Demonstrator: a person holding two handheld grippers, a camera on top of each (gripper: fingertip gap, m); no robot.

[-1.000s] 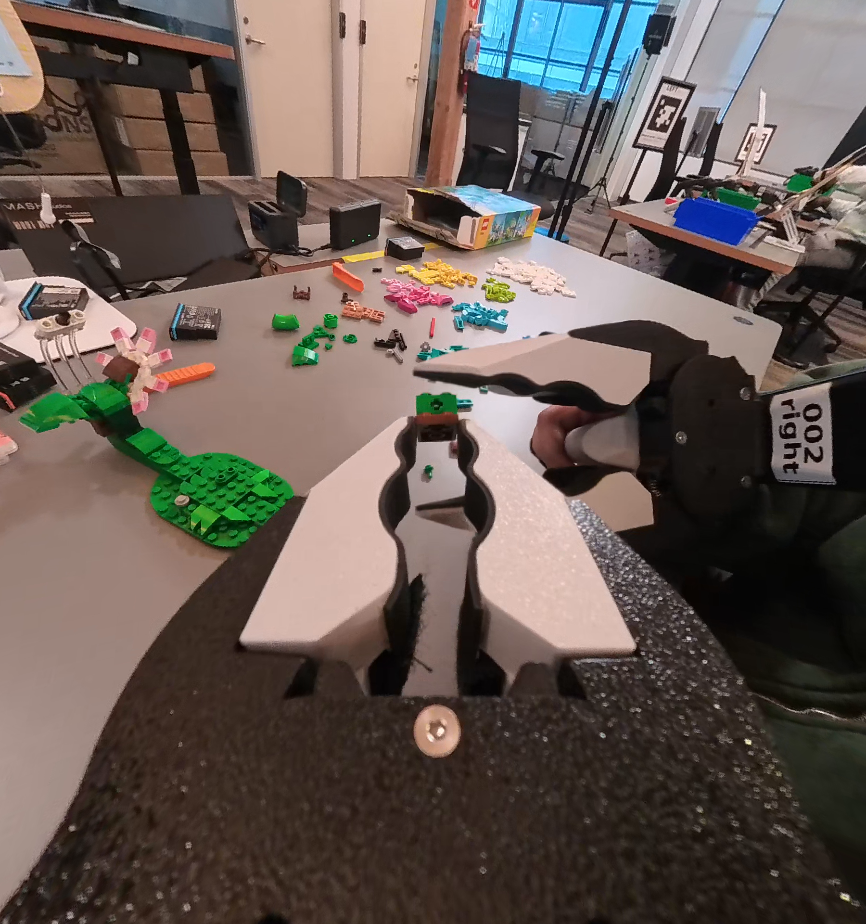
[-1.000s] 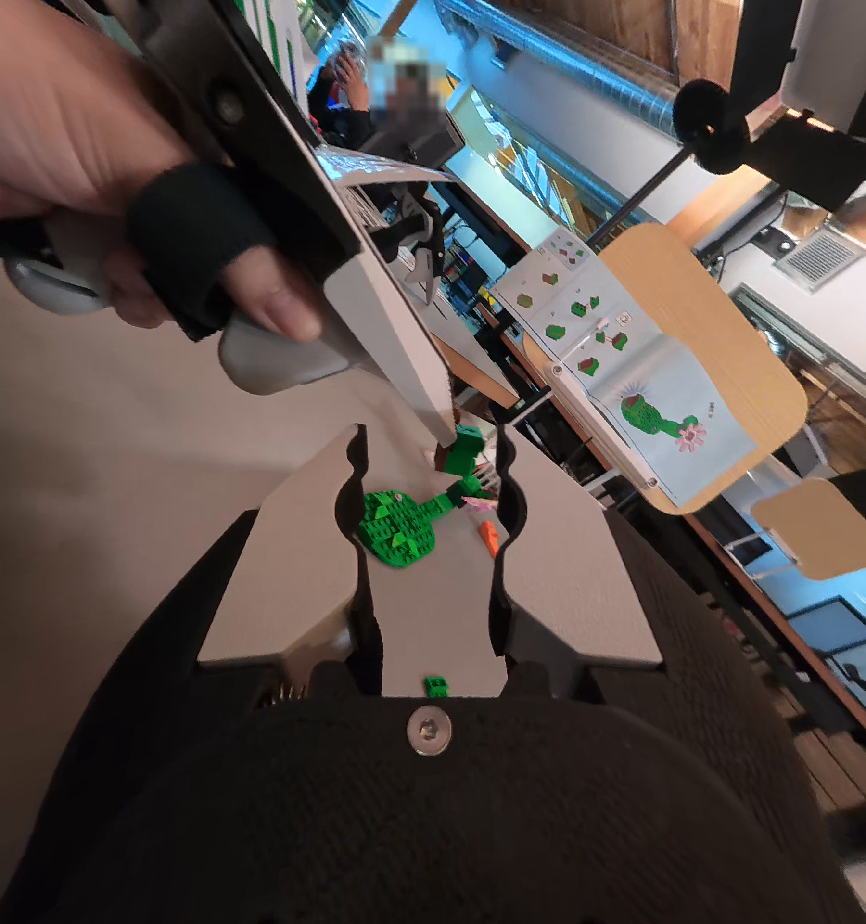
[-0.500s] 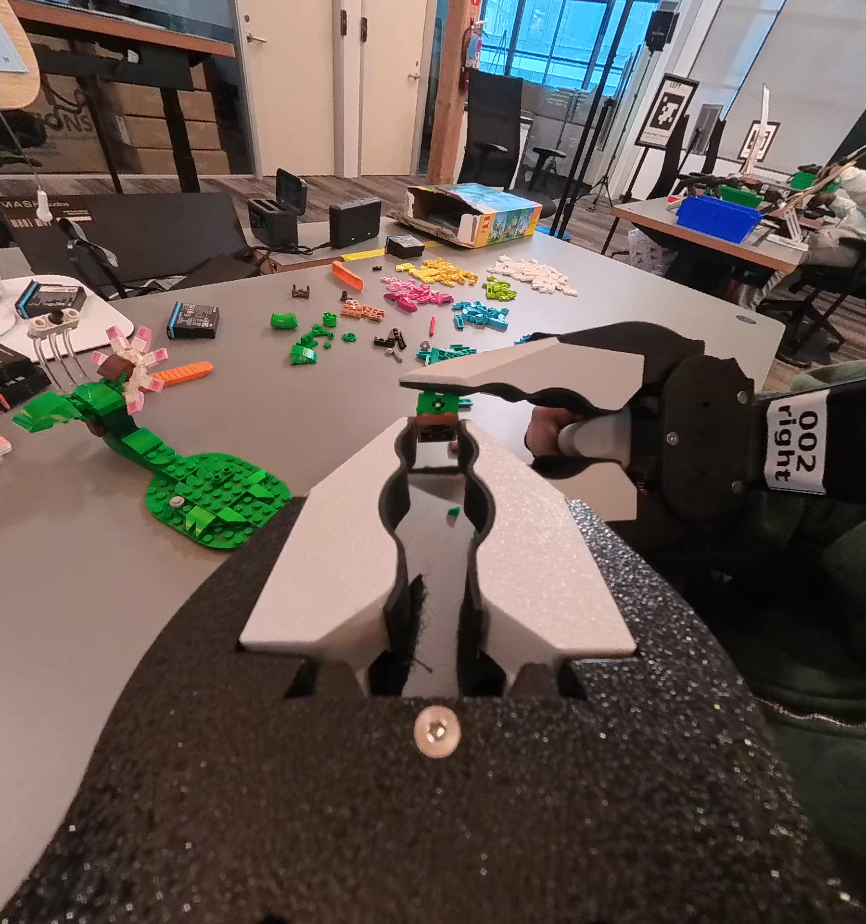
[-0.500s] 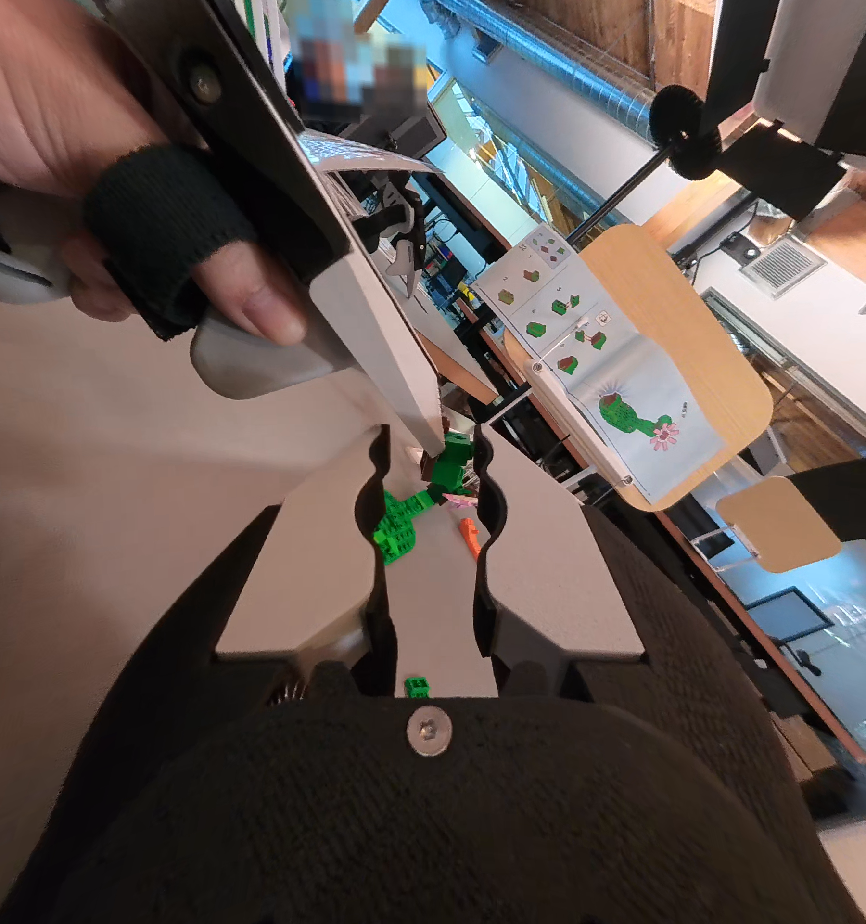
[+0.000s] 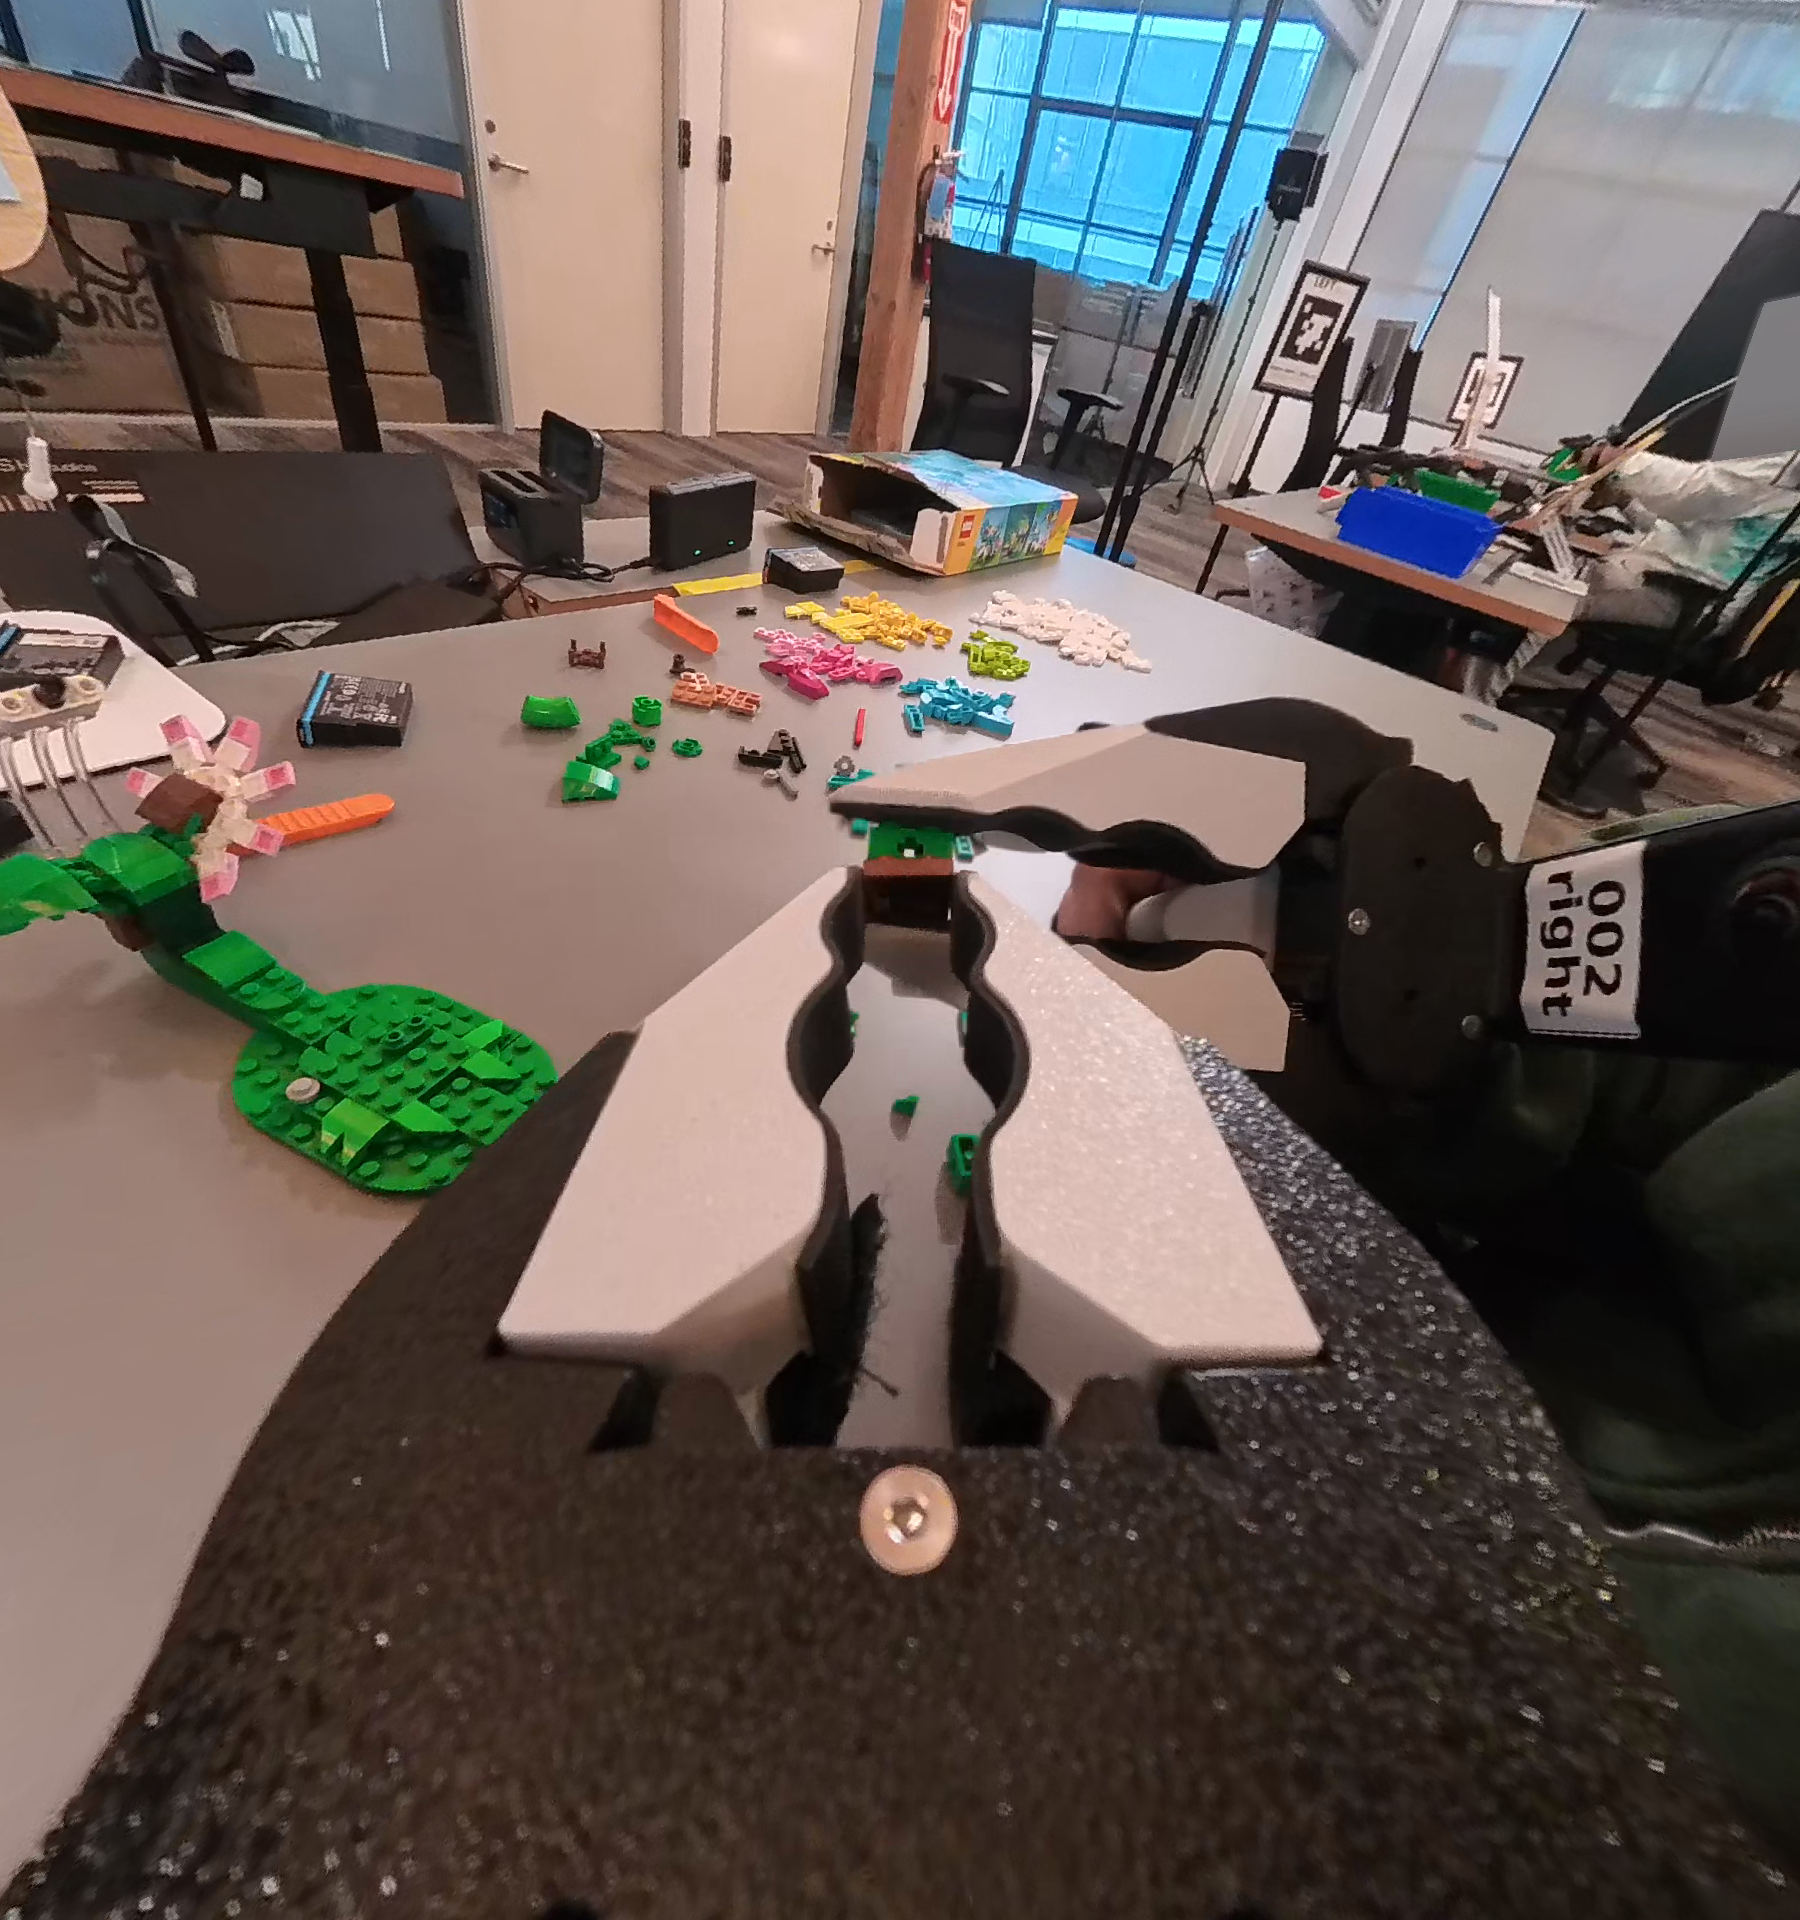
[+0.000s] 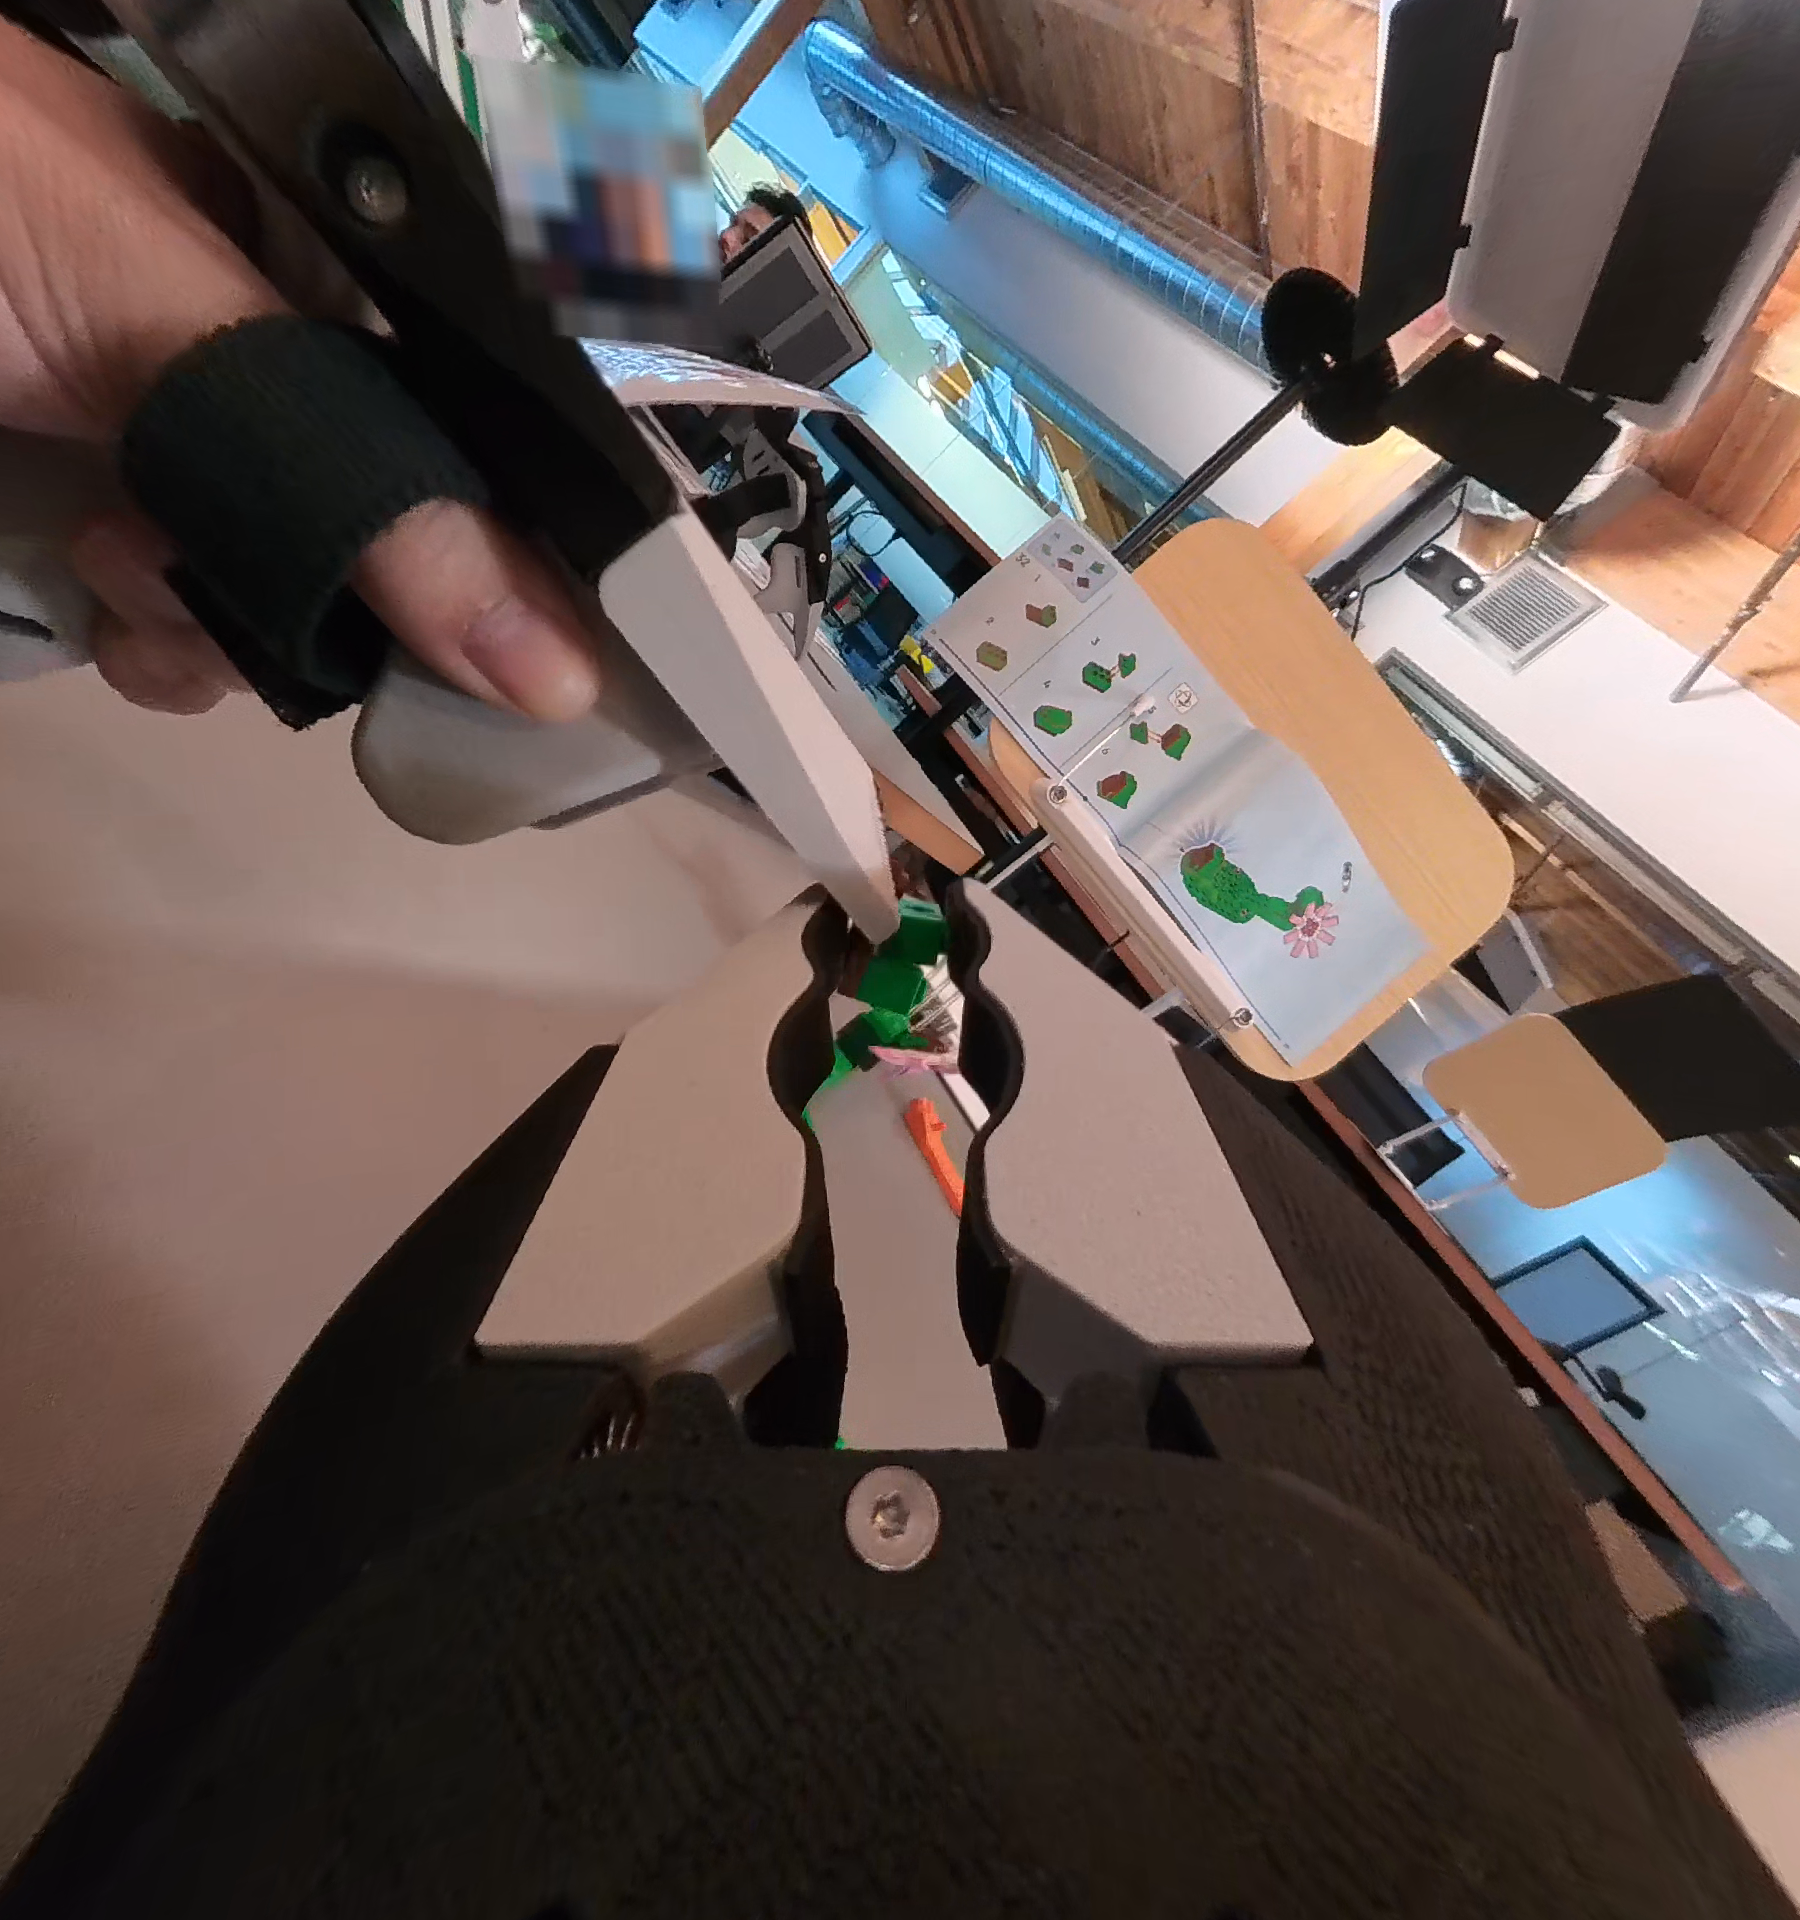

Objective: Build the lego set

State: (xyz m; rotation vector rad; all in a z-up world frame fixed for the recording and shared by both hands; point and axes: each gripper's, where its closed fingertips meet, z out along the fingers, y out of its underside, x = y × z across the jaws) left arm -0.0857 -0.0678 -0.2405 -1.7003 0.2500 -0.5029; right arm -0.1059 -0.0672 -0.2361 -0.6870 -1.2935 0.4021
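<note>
My left gripper (image 5: 908, 891) is shut on a small brick stack, brown below and green on top (image 5: 908, 847), held above the grey table (image 5: 96, 1299). My right gripper (image 5: 875, 816) comes in from the right, turned on its side, its upper finger lying over the green top. In the right wrist view its jaws (image 6: 888, 916) are narrowed around the green brick (image 6: 919, 935), with a left finger (image 6: 761, 727) reaching in from the upper left. The green plant build (image 5: 387, 1091) with its pink flower (image 5: 215, 800) lies to the left.
Sorted colour piles of bricks (image 5: 875, 644) and the set's box (image 5: 937, 514) lie at the far side. An orange separator (image 5: 324, 821) lies by the flower. Loose green bits (image 5: 906, 1107) lie under my left gripper. The instruction booklet (image 6: 1218, 862) stands on a holder. The green plant build (image 5: 387, 1091) is about equally far from each gripper, around 15 cm.
My right gripper moved in over the held stack and its jaws narrowed from wide open to close around the green brick. My left gripper stayed shut and nearly still.
</note>
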